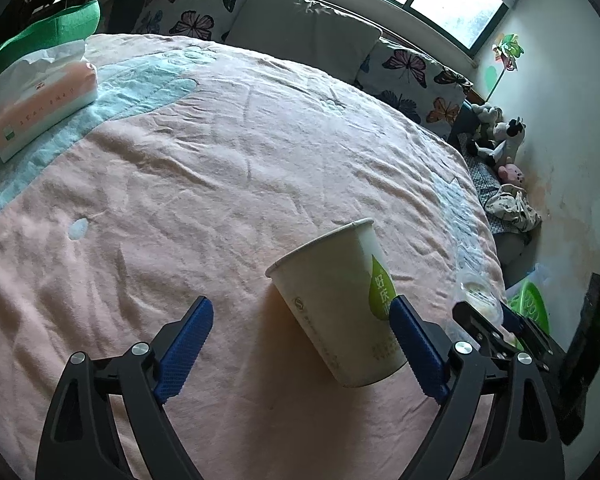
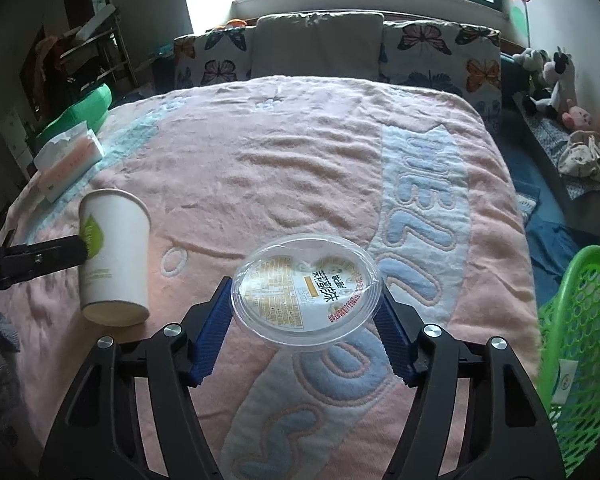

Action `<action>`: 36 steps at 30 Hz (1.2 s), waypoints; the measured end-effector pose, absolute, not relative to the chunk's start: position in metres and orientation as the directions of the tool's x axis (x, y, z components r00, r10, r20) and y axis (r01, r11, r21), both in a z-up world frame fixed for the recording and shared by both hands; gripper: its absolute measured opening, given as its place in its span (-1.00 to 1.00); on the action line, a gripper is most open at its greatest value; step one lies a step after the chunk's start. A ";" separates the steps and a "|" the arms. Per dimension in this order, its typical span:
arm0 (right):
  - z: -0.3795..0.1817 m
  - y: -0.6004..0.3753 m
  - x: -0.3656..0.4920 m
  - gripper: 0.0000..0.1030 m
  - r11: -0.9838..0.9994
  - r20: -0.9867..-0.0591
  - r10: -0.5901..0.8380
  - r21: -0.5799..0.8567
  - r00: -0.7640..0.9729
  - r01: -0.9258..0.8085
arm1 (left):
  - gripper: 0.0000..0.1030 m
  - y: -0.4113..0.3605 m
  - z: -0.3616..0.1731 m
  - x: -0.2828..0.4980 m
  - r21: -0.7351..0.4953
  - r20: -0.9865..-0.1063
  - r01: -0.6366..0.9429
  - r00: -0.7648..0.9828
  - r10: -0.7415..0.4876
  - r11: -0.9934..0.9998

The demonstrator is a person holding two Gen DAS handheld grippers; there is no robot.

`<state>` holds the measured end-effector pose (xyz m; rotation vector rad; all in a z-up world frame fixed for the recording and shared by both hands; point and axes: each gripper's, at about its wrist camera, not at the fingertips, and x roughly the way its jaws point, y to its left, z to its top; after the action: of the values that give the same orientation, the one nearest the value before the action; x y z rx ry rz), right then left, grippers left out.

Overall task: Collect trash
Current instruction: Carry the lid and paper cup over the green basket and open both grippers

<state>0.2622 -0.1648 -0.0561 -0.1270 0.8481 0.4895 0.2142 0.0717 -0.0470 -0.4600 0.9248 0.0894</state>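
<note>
Lying on its side on the pink bed cover [image 1: 220, 160], a paper cup [image 1: 340, 304] is seen between the fingers of the left gripper [image 1: 300, 320]; the fingers are spread wide, the right-hand one [image 1: 414, 344] touching the cup's wall at the green logo, the other [image 1: 186, 344] well apart from it, so the cup is not clamped. From the right wrist view the same cup [image 2: 114, 256] is shown with its rim pointing toward the pillows [image 2: 320, 48] and one black finger of the left gripper against its side. A clear plastic lid [image 2: 306, 290] with a printed label is framed by the right gripper [image 2: 306, 312]; both blue fingers [image 2: 216, 328] are set at the lid's edges, but whether they press on it or just flank it cannot be told. The lid is tilted above the blue lettering of the cover, near the bed's right edge. A green basket [image 2: 576, 320] is seen just past that edge, lower right. A tissue pack [image 1: 40, 108] is left at the far left of the bed. Plush toys [image 2: 548, 80] are piled by the wall.
</note>
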 end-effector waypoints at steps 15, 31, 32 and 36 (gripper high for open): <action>-0.032 -0.192 0.233 0.31 0.889 -0.707 0.379 0.101 0.597 -0.446 | 0.69 0.076 -0.053 0.228 -0.421 -0.764 -0.273 0.620 -0.176 0.865; -0.023 -0.215 0.219 0.31 0.906 -0.692 0.364 0.108 0.624 -0.409 | 0.69 0.079 -0.068 0.250 -0.550 -0.716 -0.255 0.634 -0.292 0.795; -0.022 -0.216 0.219 0.31 0.907 -0.691 0.363 0.108 0.625 -0.407 | 0.69 0.079 -0.068 0.251 -0.556 -0.714 -0.256 0.635 -0.295 0.791; -0.020 -0.224 0.216 0.31 0.913 -0.687 0.355 0.109 0.634 -0.393 | 0.69 0.078 -0.069 0.254 -0.568 -0.697 -0.253 0.653 -0.295 0.783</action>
<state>0.2156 -0.2237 -0.0203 -0.0521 0.7739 0.4275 0.2539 0.0784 -0.0692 -0.6937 0.8777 -0.0266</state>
